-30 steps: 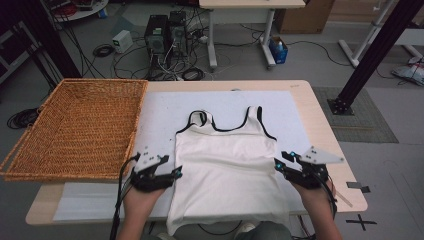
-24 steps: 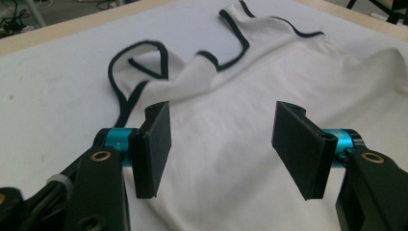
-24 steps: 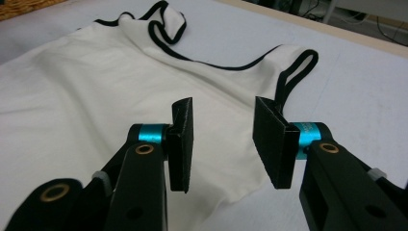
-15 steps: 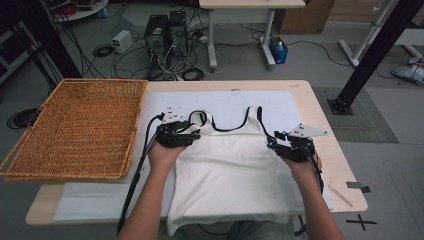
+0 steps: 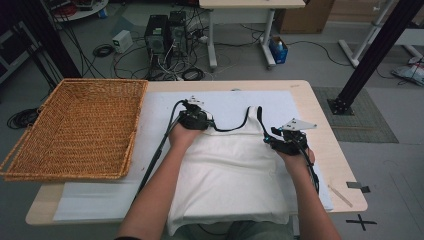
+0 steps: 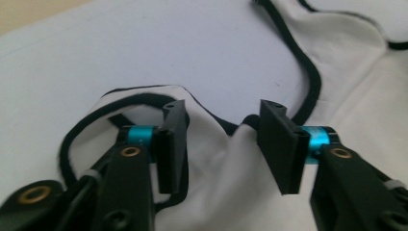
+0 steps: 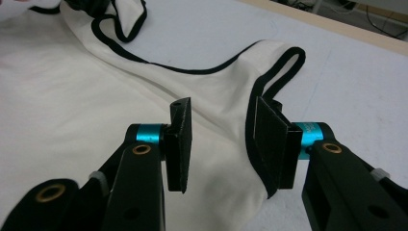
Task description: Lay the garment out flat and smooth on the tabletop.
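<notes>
Both grippers at the tank top's shoulders.
We straddle the white tank top (image 5: pixel 235 170), centre frame: left gripper (image 6: pixel 223 144) closing, right gripper (image 7: pixel 221 142) half-open, neither pinching, ready to lift.

White tank top (image 5: pixel 230 175) with black binding along the neckline and armholes, lying flat and face up on a white sheet that covers the table, hem toward the person and overhanging the near table edge. The body is smooth with shallow creases. The left shoulder strap (image 6: pixel 139 103) is bunched into a loose black-edged loop, with a fold of fabric raised beside it. The right shoulder strap (image 7: pixel 279 65) lies flat as a narrow loop, pointing away from the person. The scooped neckline (image 5: pixel 235 127) curves between the two straps.
</notes>
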`<state>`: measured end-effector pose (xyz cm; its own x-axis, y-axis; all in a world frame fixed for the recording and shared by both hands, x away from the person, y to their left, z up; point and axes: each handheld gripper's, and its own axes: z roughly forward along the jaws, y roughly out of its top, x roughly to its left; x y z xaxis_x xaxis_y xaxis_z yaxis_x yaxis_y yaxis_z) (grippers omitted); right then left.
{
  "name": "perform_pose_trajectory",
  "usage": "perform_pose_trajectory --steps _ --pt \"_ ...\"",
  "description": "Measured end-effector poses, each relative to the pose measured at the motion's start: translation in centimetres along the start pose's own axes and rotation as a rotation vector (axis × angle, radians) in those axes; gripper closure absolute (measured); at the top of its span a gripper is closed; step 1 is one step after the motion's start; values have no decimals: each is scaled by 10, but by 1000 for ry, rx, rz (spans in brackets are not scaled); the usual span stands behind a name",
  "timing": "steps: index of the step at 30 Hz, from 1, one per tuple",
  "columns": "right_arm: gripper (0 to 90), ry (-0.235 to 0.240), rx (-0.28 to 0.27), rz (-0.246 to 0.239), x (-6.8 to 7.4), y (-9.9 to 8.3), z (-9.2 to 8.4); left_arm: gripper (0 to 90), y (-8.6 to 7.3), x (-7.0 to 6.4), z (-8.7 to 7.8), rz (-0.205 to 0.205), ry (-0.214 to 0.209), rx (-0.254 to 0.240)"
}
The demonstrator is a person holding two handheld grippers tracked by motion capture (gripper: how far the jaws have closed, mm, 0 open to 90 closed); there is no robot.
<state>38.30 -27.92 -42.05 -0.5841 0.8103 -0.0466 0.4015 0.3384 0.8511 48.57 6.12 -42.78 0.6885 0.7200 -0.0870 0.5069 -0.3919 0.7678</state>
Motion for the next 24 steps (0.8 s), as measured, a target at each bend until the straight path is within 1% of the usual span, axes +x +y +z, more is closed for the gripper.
perform_pose_trajectory --steps 1,2,3,4,5,6,7,8,9,10,12,14,15,16,17,19,20,21,22,23,24 --pt "588 -4 3 -6 0 0 1 605 1 1 5 10 9 24" --pt "589 -5 5 -5 -1 0 1 698 2 3 13 19 5 35" --pt "593 -8 11 -8 -1 0 2 769 3 4 16 12 6 39" --pt "595 -15 14 -13 -1 1 3 837 4 7 17 -1 -2 26" --pt "601 -20 15 -17 -2 1 4 869 6 9 16 -10 -15 11" --pt "614 -22 14 -24 -3 2 5 877 8 12 13 -14 -19 -8" --pt "622 -24 12 -33 -4 4 7 881 12 15 8 -14 -23 -22" --pt "623 -29 12 -30 -6 5 10 882 15 18 2 -13 -27 -42" --pt "623 -25 35 -20 -9 8 13 882 19 23 -5 -24 -36 -67" --pt "623 -27 37 -23 -11 11 17 882 22 28 -12 -44 -50 -92" --pt "623 -24 42 -23 -14 20 23 882 30 40 -25 -62 -52 -125" --pt "624 -23 49 -29 -15 31 29 882 37 52 -34 -68 -34 -156" --pt "624 -19 46 -32 -15 36 31 880 41 58 -37 -65 -16 -162" --pt "623 -18 43 -34 -15 42 32 873 44 63 -39 -70 -2 -167" --pt "623 -19 46 -42 -14 47 34 854 46 69 -39 -76 11 -160" --pt "623 -25 52 -54 -13 55 36 828 45 75 -39 -94 13 -156" --pt "623 -26 59 -57 -13 57 37 819 43 75 -38 -106 1 -145" --pt "623 -27 63 -56 -14 58 39 797 41 74 -36 -102 -14 -125" --pt "622 -29 65 -55 -14 58 40 762 40 72 -32 -97 -23 -102" --pt "622 -29 73 -54 -15 57 40 706 37 69 -29 -90 -28 -79" --pt "617 -28 83 -45 -15 56 41 680 35 65 -24 -79 -39 -63"
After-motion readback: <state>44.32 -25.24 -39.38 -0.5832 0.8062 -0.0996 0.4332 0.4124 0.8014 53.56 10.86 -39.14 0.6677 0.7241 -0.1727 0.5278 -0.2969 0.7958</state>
